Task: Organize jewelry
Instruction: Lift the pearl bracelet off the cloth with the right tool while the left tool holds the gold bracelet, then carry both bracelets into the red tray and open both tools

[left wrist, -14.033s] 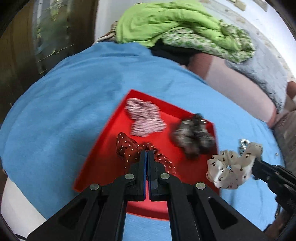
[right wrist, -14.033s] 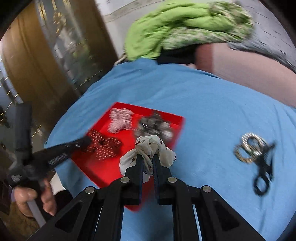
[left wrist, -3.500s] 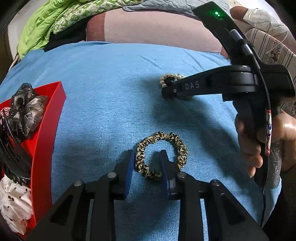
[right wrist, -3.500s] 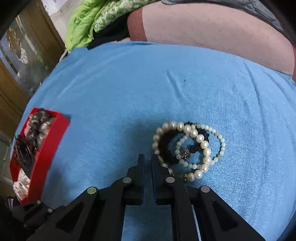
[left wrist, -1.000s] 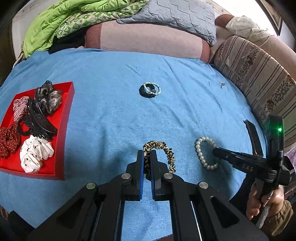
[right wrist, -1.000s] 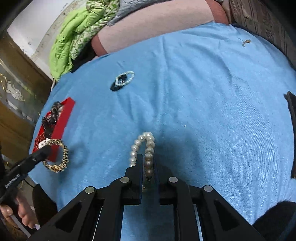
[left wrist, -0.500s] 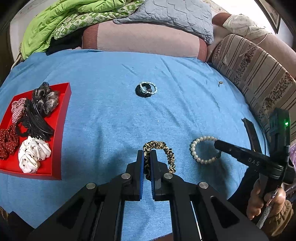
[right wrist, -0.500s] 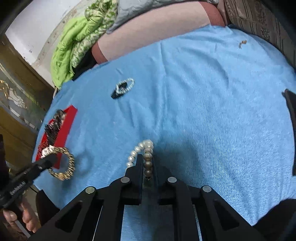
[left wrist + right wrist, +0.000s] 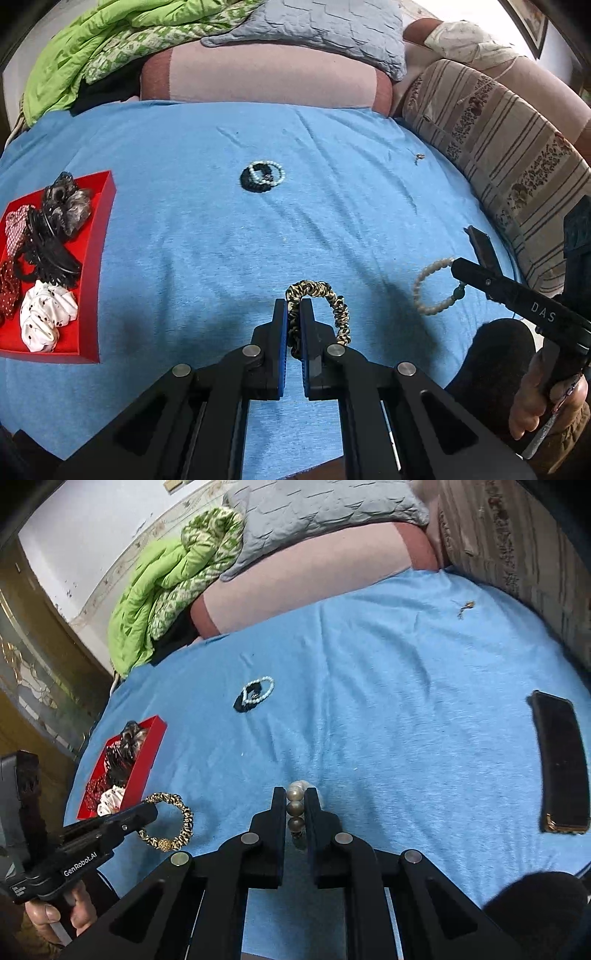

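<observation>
Left gripper (image 9: pixel 293 325) pinches the spotty hair band (image 9: pixel 317 310); right gripper (image 9: pixel 295 812) pinches the pearl bracelet (image 9: pixel 296 808) (both lifted). Next, probably carry them to the red tray (image 9: pixel 105 236).

Colours and patterns on the blue cloth

Between the black left gripper (image 9: pixel 294 308) jaws sits a leopard-print scrunchie (image 9: pixel 325 301); the black right gripper (image 9: pixel 295 797) pinches a cream-and-olive bead bracelet (image 9: pixel 296 806). To the left, a red tray (image 9: pixel 99 258) carries a white dotted scrunchie (image 9: pixel 46 319).
</observation>
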A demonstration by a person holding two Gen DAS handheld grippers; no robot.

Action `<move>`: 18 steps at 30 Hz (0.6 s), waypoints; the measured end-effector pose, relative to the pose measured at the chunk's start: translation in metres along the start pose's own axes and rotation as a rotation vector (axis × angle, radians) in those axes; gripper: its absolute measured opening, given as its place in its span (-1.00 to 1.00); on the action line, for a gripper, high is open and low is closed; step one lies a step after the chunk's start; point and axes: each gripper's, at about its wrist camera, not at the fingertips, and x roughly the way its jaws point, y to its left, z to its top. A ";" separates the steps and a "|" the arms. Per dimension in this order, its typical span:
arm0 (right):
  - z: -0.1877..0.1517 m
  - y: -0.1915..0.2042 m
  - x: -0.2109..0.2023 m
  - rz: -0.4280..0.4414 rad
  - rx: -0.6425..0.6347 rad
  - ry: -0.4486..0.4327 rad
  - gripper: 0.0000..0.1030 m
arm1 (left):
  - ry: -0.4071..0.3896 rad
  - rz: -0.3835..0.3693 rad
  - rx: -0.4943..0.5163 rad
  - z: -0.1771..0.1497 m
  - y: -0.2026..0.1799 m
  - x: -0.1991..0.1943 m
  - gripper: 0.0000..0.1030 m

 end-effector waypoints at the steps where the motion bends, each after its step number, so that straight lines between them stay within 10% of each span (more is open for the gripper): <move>1: 0.000 -0.002 -0.002 -0.001 0.003 -0.002 -0.79 | -0.003 0.000 0.003 0.000 -0.002 -0.001 -0.89; 18: -0.003 0.017 -0.015 -0.011 -0.029 -0.002 -0.79 | -0.071 -0.006 0.003 0.004 0.008 -0.021 -0.89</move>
